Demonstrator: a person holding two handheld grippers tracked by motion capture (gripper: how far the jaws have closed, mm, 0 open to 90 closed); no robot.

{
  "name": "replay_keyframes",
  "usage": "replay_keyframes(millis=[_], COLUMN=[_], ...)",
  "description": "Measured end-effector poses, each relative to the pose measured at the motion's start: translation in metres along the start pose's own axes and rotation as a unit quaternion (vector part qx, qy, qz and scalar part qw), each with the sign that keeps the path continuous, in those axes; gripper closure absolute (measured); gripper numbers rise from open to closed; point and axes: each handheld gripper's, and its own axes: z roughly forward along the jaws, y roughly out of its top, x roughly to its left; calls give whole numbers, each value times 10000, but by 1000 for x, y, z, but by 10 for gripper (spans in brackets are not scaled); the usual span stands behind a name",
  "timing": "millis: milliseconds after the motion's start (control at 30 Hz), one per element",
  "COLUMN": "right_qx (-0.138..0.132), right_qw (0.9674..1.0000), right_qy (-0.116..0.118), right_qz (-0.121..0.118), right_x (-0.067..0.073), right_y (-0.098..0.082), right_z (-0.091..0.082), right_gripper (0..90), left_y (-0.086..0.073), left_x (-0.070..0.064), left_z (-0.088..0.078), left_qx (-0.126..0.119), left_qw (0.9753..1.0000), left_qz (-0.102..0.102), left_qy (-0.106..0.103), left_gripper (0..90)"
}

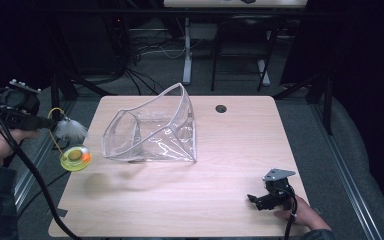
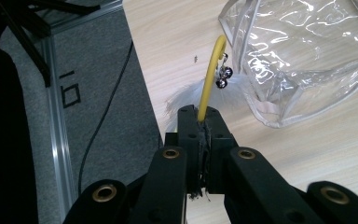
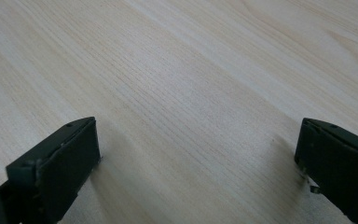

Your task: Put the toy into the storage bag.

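Note:
A cat toy hangs from my left gripper (image 1: pixel 47 121) above the table's left edge: a yellow wire (image 2: pixel 210 79), white feathers (image 1: pixel 71 130), small bells (image 2: pixel 223 77) and a yellow-green disc with an orange ball (image 1: pixel 76 158) at the bottom. The left gripper (image 2: pixel 200 116) is shut on the yellow wire. A clear plastic pouch (image 1: pixel 152 131) stands open on the table, just right of the toy. My right gripper (image 1: pixel 256 199) rests low at the table's front right, jaws wide open with bare wood (image 3: pixel 191 116) between them.
The light wooden table (image 1: pixel 190 200) has a round cable hole (image 1: pixel 221 108) near its back edge. A black cable (image 1: pixel 35 180) trails from the left gripper past the table's left side. Grey floor and metal frame rails (image 2: pixel 56 140) lie left of the table.

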Motion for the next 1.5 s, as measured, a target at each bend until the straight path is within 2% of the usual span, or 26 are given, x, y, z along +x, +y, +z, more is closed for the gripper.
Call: replay_keyframes(millis=[267, 467, 767, 1033, 1500], right_qx=[-1, -1, -1, 1, 1], right_qw=[10000, 10000, 10000, 10000, 10000], right_qy=[1, 1, 2, 2, 3], right_qz=[1, 0, 3, 0, -1], right_x=[0, 0, 0, 0, 0], right_y=[0, 0, 0, 0, 0], right_z=[0, 0, 0, 0, 0], right_gripper=[0, 0, 0, 0, 0], left_y=[7, 14, 27, 34, 55], left_x=[1, 1, 1, 2, 4], left_z=[-2, -4, -9, -8, -17], left_qx=[83, 56, 35, 159, 71], left_qw=[9999, 9999, 9999, 9996, 9994], left_qz=[89, 85, 126, 177, 220], left_qy=[-21, -15, 59, 164, 272], left_gripper=[883, 882, 882, 882, 882])
